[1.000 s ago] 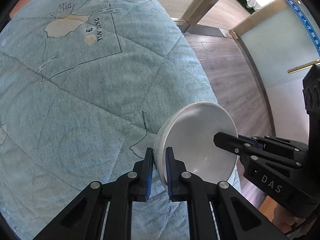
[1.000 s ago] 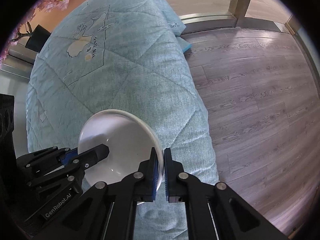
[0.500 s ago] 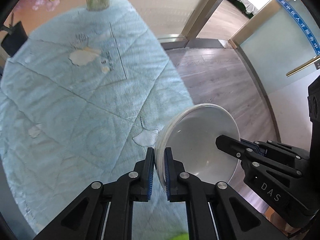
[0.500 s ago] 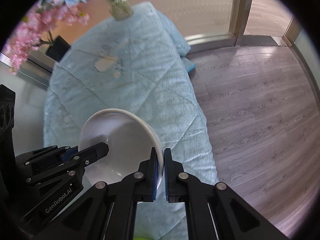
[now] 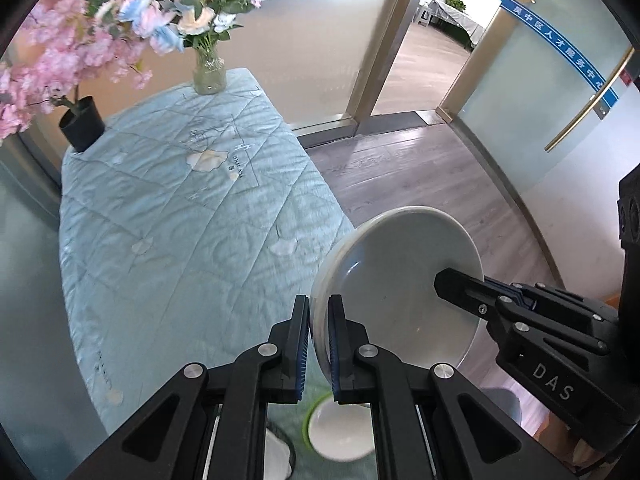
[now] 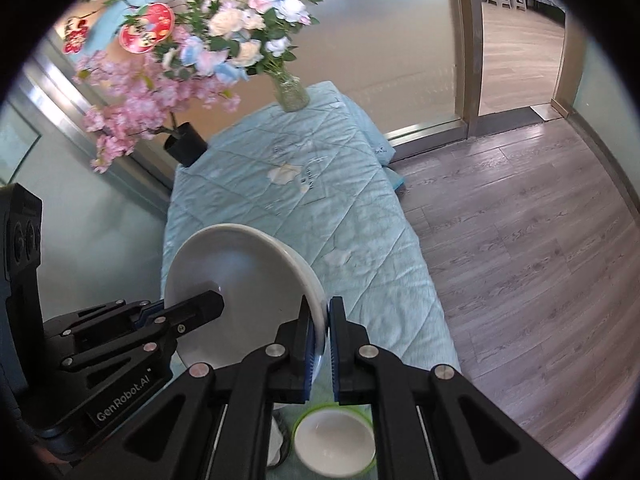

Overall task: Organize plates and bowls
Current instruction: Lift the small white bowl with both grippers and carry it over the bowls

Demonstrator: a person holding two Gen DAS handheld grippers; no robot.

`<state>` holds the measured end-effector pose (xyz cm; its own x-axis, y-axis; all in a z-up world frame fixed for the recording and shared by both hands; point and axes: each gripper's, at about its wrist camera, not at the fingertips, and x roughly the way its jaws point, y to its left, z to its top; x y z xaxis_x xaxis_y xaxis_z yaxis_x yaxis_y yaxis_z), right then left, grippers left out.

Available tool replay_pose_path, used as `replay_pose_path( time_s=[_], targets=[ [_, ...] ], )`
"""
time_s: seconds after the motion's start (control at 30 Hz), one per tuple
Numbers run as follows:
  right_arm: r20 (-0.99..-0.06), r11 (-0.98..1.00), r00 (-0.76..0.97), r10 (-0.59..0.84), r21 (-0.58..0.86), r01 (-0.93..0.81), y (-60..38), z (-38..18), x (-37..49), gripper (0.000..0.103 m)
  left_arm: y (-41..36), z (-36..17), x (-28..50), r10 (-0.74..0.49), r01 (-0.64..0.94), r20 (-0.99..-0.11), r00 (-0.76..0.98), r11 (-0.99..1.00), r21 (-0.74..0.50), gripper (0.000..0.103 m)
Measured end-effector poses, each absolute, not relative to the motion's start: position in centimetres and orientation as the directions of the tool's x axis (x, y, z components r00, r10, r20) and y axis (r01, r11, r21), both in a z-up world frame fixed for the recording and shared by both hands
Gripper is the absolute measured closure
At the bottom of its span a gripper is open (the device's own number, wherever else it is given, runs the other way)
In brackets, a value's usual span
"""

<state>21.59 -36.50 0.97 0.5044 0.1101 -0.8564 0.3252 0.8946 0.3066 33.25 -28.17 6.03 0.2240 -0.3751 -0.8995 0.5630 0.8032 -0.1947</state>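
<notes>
A white plate [image 5: 400, 280] hangs in the air over the near end of the blue quilted table [image 5: 180, 240], held by both grippers. My left gripper [image 5: 319, 344] is shut on its left rim. My right gripper [image 6: 319, 344] is shut on its right rim; the plate also shows in the right wrist view [image 6: 240, 280]. Each gripper shows in the other's view, the right one [image 5: 472, 284] and the left one [image 6: 200, 308]. A green-rimmed white bowl [image 6: 334, 446] sits on the table below the plate, also in the left wrist view [image 5: 340, 432].
A glass vase of flowers [image 5: 208, 72] and a black pot with pink blossoms [image 5: 82, 124] stand at the table's far end. Part of another white dish [image 6: 280, 440] lies left of the bowl. Wooden floor [image 6: 520, 260] lies to the right, with a doorway [image 5: 432, 48] beyond.
Both grippers have lifted and pulled back with the plate. The flowers at the far end and the green-rimmed bowl below have come into view.
</notes>
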Motion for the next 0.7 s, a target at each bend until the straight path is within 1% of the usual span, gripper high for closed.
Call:
replay_pose_path(
  time_s=[0.4, 0.53, 0.7],
  targets=[
    [-0.837, 0.921, 0.537, 0.106, 0.286, 0.264, -31.2, 5.8, 13.7, 0.097, -21.3, 11.8, 22.1, -0.413, 0.546, -0.868, 0.276, 0.811, -0.212, 0.097],
    [-0.833, 0.925, 0.539, 0.121, 0.292, 0.243, -29.7, 6.2, 11.4, 0.096, -18.9, 12.5, 18.7, -0.419, 0.537, -0.865, 0.276, 0.814, -0.223, 0.097],
    [-0.845, 0.930, 0.518, 0.135, 0.289, 0.228, -28.2, 5.7, 9.4, 0.096, -16.7, 12.0, 15.3, -0.413, 0.524, -0.872, 0.263, 0.820, -0.231, 0.097]
  ],
)
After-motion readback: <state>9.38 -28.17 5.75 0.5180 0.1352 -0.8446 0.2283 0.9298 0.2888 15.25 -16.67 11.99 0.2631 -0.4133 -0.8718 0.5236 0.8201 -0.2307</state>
